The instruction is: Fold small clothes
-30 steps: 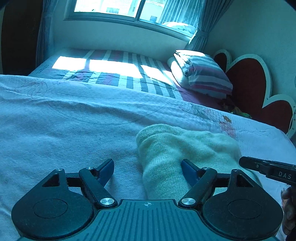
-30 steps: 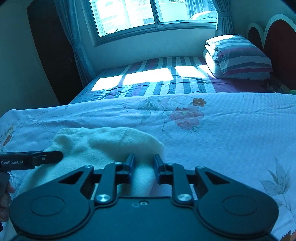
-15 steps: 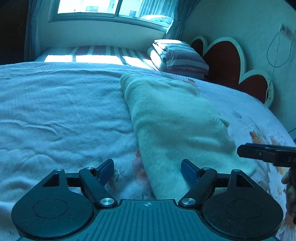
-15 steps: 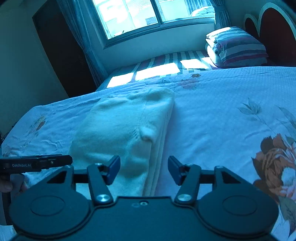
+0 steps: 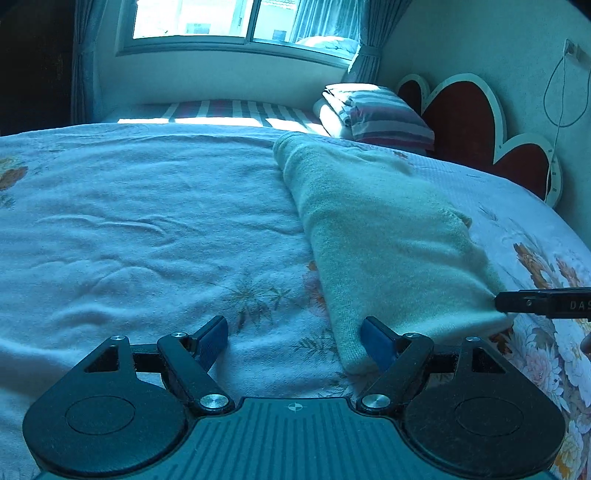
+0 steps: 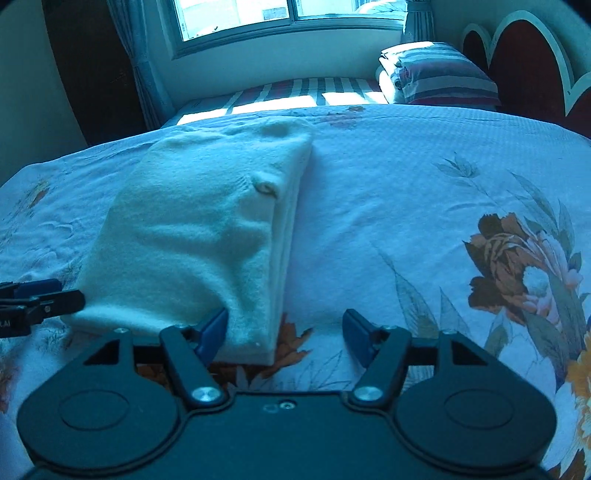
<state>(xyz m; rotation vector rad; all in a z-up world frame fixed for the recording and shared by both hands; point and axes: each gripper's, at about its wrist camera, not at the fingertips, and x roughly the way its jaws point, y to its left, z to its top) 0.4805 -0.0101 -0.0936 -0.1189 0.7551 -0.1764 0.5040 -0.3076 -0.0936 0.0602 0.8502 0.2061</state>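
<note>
Right-wrist view showed my right gripper (image 6: 284, 334) with its blue pads spread and nothing pressed between them; its left pad sat against the near right corner of the folded cream sweater (image 6: 207, 229), the other over bare bedspread. My left gripper (image 5: 293, 341) was wide too, its right pad just touching the sweater's near left corner, its left pad over the floral blanket (image 5: 129, 236). I judged both claws stood at the near corners because the fold was laid and the cloth let go: the sweater lay flat as a long, layered rectangle, its stacked edges showing down the right side, its far end pointing toward the window (image 6: 288, 14). A small puckered hole or loop showed near that right edge; I could not tell which. The garment lay on the near half of the bed, close to its near edge and well apart from the headboard (image 5: 476, 110). It rested on a soft, lightly wrinkled blanket printed with flowers and leaves, which I expected would give under any push. Beyond it a striped sheet (image 6: 306, 92) caught bright sun, a stack of folded striped bedding (image 6: 439, 74) sat by the heart-shaped headboard, and curtains hung at the window. A cord (image 5: 561, 92) hung down the wall.
</note>
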